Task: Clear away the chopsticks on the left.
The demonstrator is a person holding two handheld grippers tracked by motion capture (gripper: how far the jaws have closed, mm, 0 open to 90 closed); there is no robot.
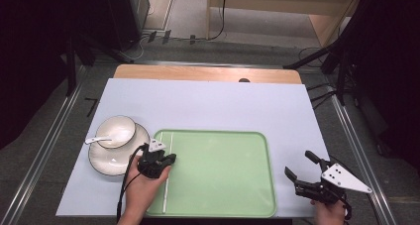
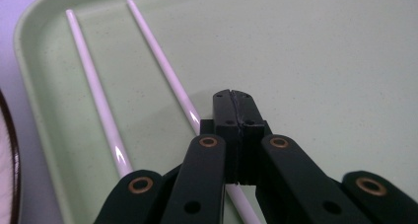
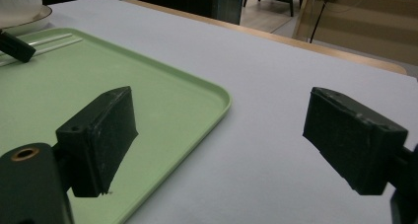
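Two white chopsticks lie side by side along the left part of a green tray. My left gripper hovers low over them with its jaws pressed together. The nearer chopstick runs under the jaws, and I see nothing between them. To the right of the tray, above the white tabletop, my right gripper is wide open and holds nothing. In the right gripper view its jaws frame the tray's corner.
A white bowl with a white spoon in it sits on a dark-rimmed plate just left of the tray. The white table cover is bare behind the tray, with a wooden table edge beyond it.
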